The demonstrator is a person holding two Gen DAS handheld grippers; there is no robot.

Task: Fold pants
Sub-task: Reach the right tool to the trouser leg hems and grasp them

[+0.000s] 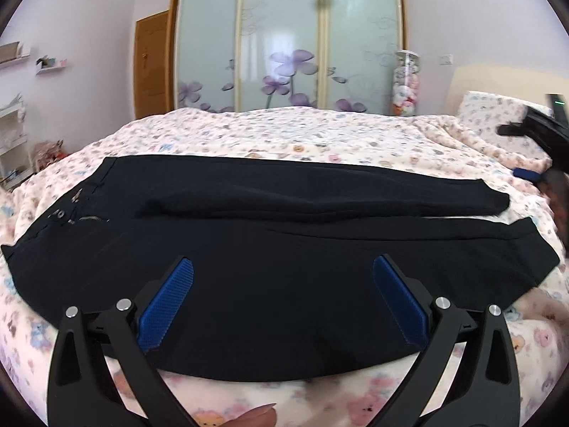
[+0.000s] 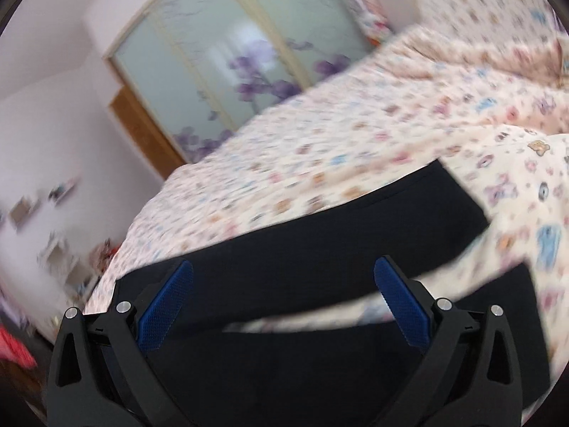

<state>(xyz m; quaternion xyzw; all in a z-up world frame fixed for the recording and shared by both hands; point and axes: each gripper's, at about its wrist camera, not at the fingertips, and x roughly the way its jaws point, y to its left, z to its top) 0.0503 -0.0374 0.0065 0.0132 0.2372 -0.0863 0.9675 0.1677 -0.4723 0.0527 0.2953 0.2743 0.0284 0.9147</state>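
On the bed with the pastel bear-print cover (image 1: 284, 131) the dark navy fabric pants (image 1: 270, 249) lie spread lengthwise, unfolded, so grasping seems next for the left hand-held gripper (image 1: 282, 267) and right hand-held gripper (image 2: 283, 270), both gaping empty above the cloth.

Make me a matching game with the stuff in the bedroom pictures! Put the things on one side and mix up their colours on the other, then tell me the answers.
Things:
1. pants
2. finger pads of the left gripper
3. flowers on the wardrobe doors
4. door beside the wardrobe

Colours:
A. purple
B. wooden brown
C. black
D. blue

Right pairs: 1-C, 2-D, 3-A, 4-B.
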